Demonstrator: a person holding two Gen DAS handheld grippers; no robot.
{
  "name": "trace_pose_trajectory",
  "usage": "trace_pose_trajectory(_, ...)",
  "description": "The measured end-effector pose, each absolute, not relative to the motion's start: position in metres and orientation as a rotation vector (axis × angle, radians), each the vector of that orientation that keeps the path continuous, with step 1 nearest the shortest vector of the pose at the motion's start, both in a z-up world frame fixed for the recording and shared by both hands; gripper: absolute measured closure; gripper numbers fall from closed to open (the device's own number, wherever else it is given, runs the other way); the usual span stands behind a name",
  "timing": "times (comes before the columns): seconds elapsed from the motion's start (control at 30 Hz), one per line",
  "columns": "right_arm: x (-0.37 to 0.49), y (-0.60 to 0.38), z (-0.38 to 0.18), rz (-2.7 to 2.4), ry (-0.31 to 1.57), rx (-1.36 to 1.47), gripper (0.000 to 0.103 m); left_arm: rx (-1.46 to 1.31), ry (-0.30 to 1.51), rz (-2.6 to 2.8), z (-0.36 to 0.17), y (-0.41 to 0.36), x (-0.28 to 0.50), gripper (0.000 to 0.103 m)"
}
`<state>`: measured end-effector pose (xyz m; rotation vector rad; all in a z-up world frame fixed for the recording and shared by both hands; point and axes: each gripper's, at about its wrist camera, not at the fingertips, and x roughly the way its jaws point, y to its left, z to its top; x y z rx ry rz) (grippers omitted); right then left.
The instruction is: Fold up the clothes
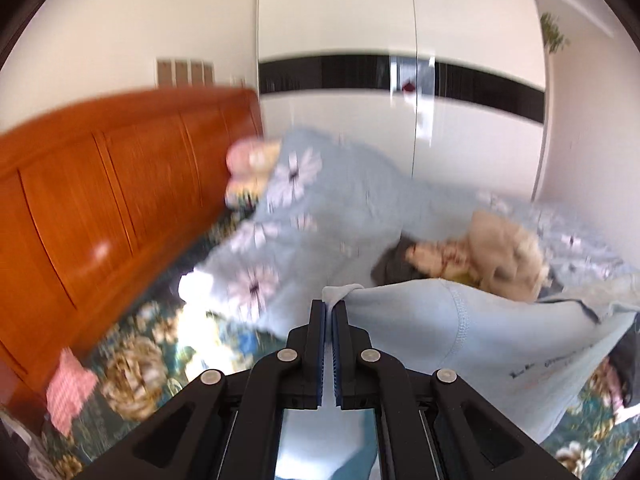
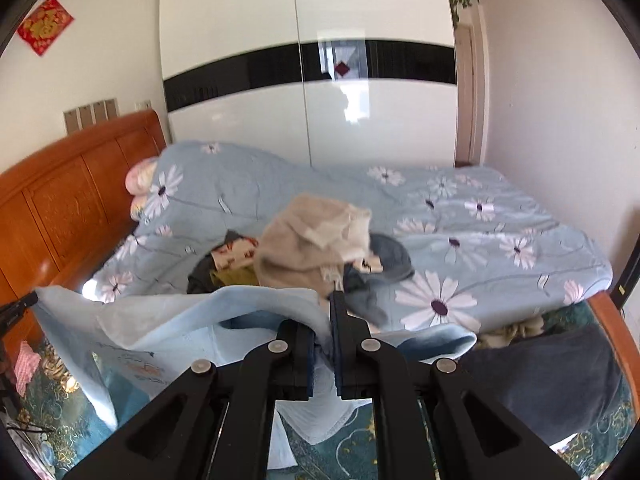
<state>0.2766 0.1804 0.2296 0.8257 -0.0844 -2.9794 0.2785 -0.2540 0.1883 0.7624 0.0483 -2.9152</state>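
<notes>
Left wrist view: light-blue shirt point(image 1: 500, 336) hangs off the L gripper point(image 1: 329, 312), jaws clamped on a corner of its hem; fabric spreads to the right of the jaws, w/ a stitched seam and small print lower right. Frame is motion-blurred. Right wrist view: R gripper point(image 2: 326, 312) jaws pinched on another edge of the same shirt point(image 2: 168, 320), cloth draped left of and below the jaws, held above the teal floral sheet point(image 2: 360, 452). Just beyond both jaws sits a clothes pile point(image 2: 308, 244), beige piece on top, resting on the daisy quilt point(image 2: 480, 224). Dark blanket point(image 2: 552, 380) lies right of R jaws. Wooden headboard point(image 1: 100, 208) far left; white wardrobe point(image 2: 312, 80) behind the bed.
</notes>
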Motion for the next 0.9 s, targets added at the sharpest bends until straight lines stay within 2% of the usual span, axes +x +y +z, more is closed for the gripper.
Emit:
trace_pose_trajectory(0.2,0.321,0.191,0.266,-3.001,-0.116,0.664,0.096,0.595,0.012,-2.972,0.236,-0.250,0.325,0.099)
trace_pose_trajectory(0.47,0.391,0.206,0.289,-2.967,-0.130,0.538,0.096,0.473,-0.038,-3.019,0.265,-0.250,0.399,0.099)
trace_pose_trajectory(0.6,0.423,0.206,0.307,-2.938,-0.093,0.472,0.096,0.399,-0.125,-3.029,0.294,-0.247,0.422,0.099)
trace_pose_trajectory(0.8,0.443,0.214,0.352,-2.926,-0.079,0.359,0.096,0.309,-0.258,-3.067,0.347,-0.247,0.431,0.098)
trace_pose_trajectory(0.9,0.422,0.223,0.351,-2.924,-0.103,0.409,0.096,0.421,-0.314,-3.049,0.336,-0.242,0.399,0.096)
